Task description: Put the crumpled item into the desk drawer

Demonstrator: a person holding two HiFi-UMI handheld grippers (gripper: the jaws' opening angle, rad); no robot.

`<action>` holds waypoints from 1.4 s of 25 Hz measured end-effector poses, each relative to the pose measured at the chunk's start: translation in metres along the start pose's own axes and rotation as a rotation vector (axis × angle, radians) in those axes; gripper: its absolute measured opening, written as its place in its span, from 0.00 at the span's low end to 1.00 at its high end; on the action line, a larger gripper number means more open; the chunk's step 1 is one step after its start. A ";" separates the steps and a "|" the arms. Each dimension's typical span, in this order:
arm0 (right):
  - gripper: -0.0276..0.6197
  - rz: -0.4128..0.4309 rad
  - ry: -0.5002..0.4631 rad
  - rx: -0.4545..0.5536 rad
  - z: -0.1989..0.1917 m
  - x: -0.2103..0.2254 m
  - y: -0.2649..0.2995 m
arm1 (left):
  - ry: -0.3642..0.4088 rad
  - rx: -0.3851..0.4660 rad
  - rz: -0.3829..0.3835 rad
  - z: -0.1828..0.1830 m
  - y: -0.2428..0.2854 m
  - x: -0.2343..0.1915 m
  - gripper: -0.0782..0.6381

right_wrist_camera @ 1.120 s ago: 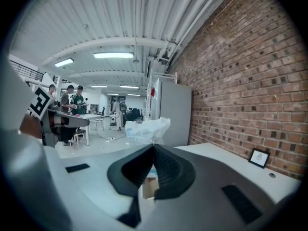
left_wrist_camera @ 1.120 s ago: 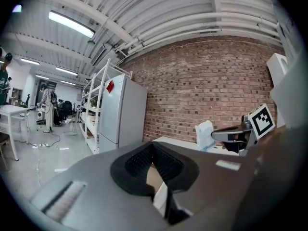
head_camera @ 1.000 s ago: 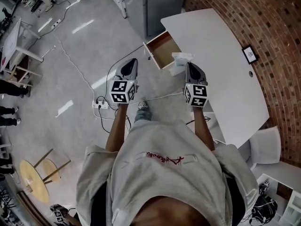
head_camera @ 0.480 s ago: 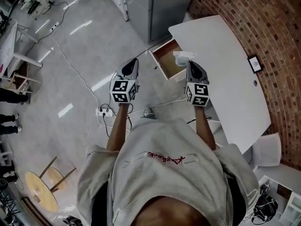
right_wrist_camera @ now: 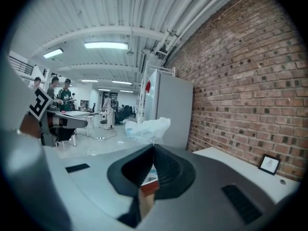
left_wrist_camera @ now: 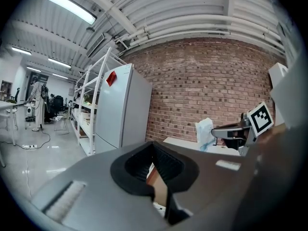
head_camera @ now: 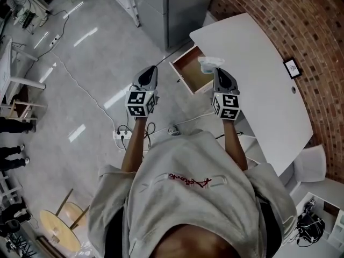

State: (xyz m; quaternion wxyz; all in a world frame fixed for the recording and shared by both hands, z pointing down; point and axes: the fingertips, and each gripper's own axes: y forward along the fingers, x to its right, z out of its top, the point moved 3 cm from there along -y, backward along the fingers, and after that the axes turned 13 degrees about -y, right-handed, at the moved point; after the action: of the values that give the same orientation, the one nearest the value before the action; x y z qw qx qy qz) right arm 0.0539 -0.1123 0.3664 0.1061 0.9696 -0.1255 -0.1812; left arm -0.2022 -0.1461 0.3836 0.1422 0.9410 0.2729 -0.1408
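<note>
person has stepped closer since a second ago: open drawer (head_camera: 192, 71) now sits at about 9 o'clock of the right gripper (head_camera: 217, 72). its jaws stay clenched on the crumpled item (head_camera: 209, 63), a white wad over the drawer's 3 o'clock edge beside the desk (head_camera: 258, 79). left gripper (head_camera: 151, 69) is clamped on nothing. drop-off looks close. red script on shirt (head_camera: 188, 180) is unreadable, and the marker cubes have no words.
</note>
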 end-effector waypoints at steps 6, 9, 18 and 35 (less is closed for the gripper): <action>0.06 0.012 0.005 -0.038 -0.016 0.009 0.010 | -0.005 -0.026 0.003 -0.006 0.017 -0.003 0.12; 0.06 0.026 0.008 -0.040 -0.022 0.017 0.020 | 0.004 -0.045 0.020 -0.010 0.025 -0.006 0.12; 0.06 0.117 0.014 -0.020 -0.041 0.057 0.047 | 0.001 -0.054 0.125 -0.022 0.053 0.011 0.12; 0.06 0.239 0.009 -0.022 -0.066 0.075 0.089 | -0.061 -0.082 0.200 -0.054 0.086 0.032 0.12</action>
State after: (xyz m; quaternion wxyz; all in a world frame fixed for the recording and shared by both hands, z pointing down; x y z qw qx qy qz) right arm 0.1283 -0.2071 0.4246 0.1382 0.9473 -0.2379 -0.1643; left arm -0.1188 -0.1819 0.4385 0.2023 0.9521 0.1788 -0.1433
